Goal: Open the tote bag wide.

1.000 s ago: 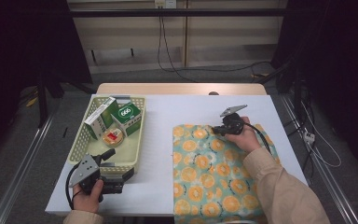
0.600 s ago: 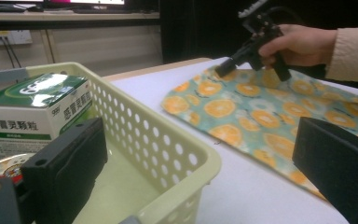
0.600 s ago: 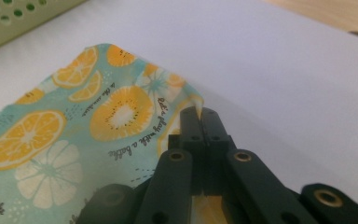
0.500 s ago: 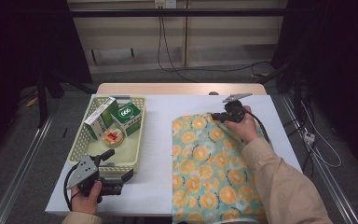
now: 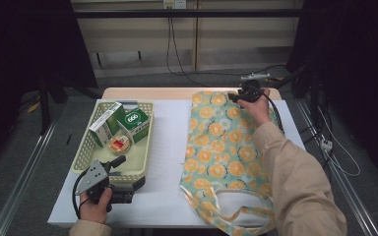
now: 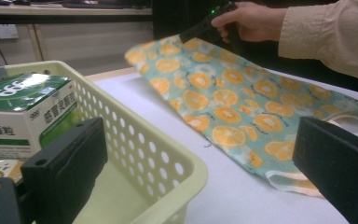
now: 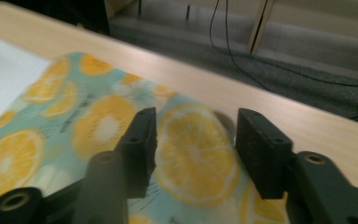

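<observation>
Right claw [image 7: 193,154] just opening, jaws apart above orange-print cloth [image 7: 98,126].

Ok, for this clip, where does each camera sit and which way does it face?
High view: above the table's near side, looking forward and down on the basket and orange-print bag; forearms, left gripper and right gripper show.
Left gripper view: rides the left gripper, low beside the basket, facing across the bag; its black jaws stand wide.
Right gripper view: rides the right gripper, facing the bag's far edge; its jaws have just been opening, parted over the cloth.
All share the bag.
</observation>
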`<action>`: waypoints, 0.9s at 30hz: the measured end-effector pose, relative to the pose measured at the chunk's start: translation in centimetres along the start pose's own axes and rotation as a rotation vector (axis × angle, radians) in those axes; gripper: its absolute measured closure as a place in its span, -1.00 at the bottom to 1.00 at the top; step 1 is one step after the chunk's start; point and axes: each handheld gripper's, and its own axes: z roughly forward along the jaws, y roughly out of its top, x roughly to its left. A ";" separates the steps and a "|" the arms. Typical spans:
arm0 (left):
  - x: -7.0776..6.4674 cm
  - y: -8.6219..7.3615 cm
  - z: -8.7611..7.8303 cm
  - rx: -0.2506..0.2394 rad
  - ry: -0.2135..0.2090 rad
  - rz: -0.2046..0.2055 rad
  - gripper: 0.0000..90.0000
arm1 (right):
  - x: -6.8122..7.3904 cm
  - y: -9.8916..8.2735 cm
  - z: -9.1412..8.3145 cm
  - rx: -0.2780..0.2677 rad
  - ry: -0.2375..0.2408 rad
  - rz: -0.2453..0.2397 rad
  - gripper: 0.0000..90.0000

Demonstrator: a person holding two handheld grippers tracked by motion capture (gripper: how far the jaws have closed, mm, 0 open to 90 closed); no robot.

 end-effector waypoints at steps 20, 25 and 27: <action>-0.6 -0.2 0.4 0.015 -0.010 0.007 -0.93 | 9.6 -6.2 -7.8 0.054 0.226 -0.191 -0.52; -0.7 -0.3 0.2 0.020 -0.006 0.009 -0.93 | 11.5 -7.6 -8.5 0.057 0.279 -0.225 -0.56; -0.8 -0.3 0.3 0.016 -0.009 0.006 -0.94 | 12.2 -8.0 -8.8 0.069 0.285 -0.254 -0.59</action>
